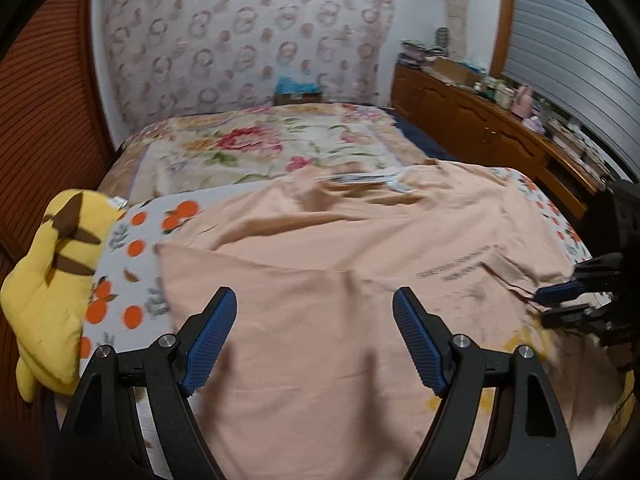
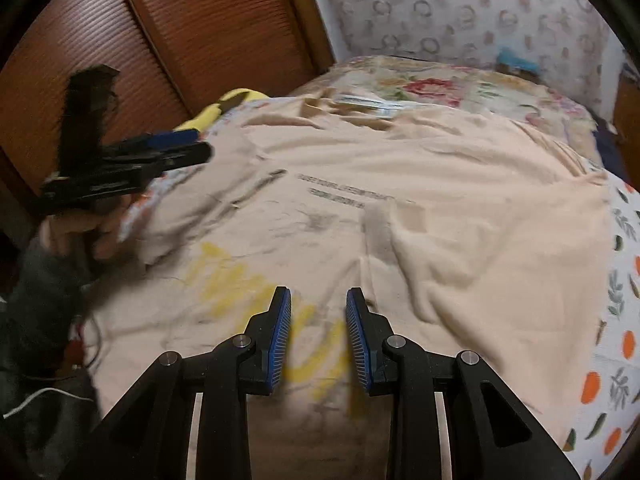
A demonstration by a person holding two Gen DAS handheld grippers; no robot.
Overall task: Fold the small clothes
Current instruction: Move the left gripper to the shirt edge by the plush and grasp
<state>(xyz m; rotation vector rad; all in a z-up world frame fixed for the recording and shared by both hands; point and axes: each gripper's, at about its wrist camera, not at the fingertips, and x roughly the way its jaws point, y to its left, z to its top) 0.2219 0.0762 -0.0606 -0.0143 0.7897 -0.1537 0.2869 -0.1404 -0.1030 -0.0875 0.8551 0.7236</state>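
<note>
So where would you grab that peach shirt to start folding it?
Probably at a side hem edge, coming in low from the side. The peach shirt lies spread flat on the bed, so only its edges offer a lip to pinch. The left gripper, wide open, hovers over the flat middle, where there is nothing to pinch.

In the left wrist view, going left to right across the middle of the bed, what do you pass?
Yellow plush toy → orange-print sheet → peach shirt → right gripper at the shirt's right edge.
</note>
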